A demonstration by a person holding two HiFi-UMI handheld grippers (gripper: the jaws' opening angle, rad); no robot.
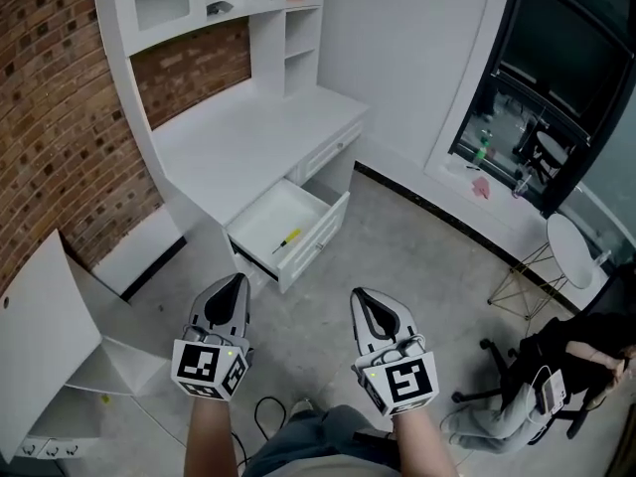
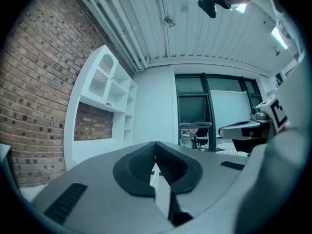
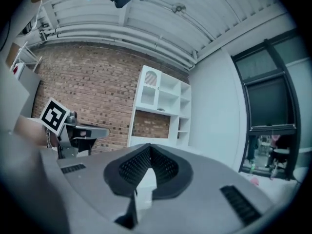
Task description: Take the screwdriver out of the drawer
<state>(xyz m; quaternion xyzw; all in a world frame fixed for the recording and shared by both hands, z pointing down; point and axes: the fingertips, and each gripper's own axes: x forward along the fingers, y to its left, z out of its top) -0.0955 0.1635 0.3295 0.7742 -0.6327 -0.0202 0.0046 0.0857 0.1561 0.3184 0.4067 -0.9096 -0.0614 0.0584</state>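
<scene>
In the head view a yellow-handled screwdriver [image 1: 286, 238] lies on the floor of an open white drawer [image 1: 323, 235] pulled out from the white desk [image 1: 238, 137]. My left gripper [image 1: 235, 282] hovers just short of the drawer's near corner, its jaws shut and empty. A little to the right, my right gripper [image 1: 365, 297] is over the grey floor, also shut with nothing in it. Both point level toward the desk. In the left gripper view the left gripper [image 2: 156, 143] has its tips meeting; likewise the right gripper [image 3: 149, 146] in the right gripper view.
A brick wall [image 1: 50, 117] and a white shelf unit [image 1: 229, 8] stand behind the desk. A white panel [image 1: 45, 336] leans at lower left. A folding table [image 1: 568, 251] and a seated person [image 1: 566, 366] are at the right, near dark windows [image 1: 556, 78].
</scene>
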